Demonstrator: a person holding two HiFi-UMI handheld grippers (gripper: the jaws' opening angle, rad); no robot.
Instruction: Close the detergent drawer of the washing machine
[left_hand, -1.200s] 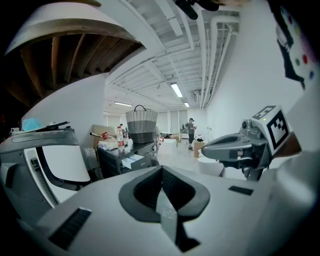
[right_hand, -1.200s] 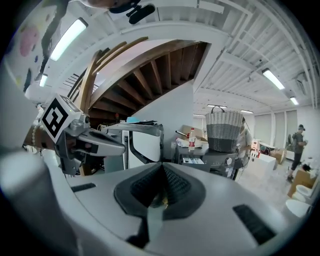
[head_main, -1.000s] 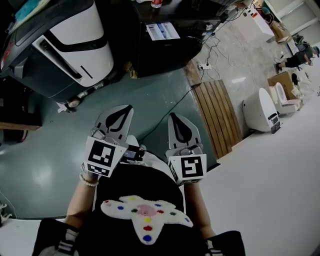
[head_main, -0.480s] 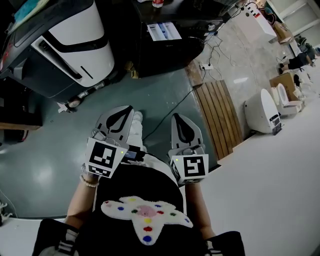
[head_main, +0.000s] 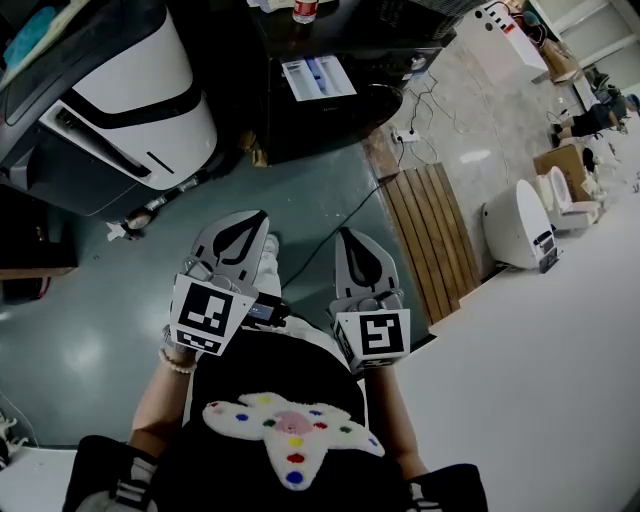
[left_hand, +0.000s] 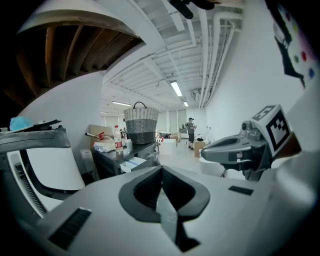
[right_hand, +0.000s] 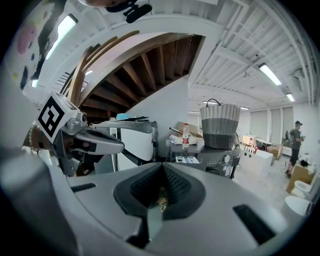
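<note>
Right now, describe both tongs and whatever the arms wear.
The left tongs and right tongs are pale grey shells tapering to a tip, each with a dark, ribbed teardrop opening. Each carries a white cube with black square markers. A bead bracelet circles the left wrist. The sleeves are short and dark, with striped hems.

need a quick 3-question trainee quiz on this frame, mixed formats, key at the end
1. True or false: the detergent drawer of the washing machine is already pushed shut.
2. What sits between the jaws of the left tool? A) a bottle cap B) nothing, they are together C) a cable
3. Fill in: near the bottle, in the right gripper view, stands a woven ___.

Key:
1. False. It sticks out, open.
2. B
3. basket
</note>
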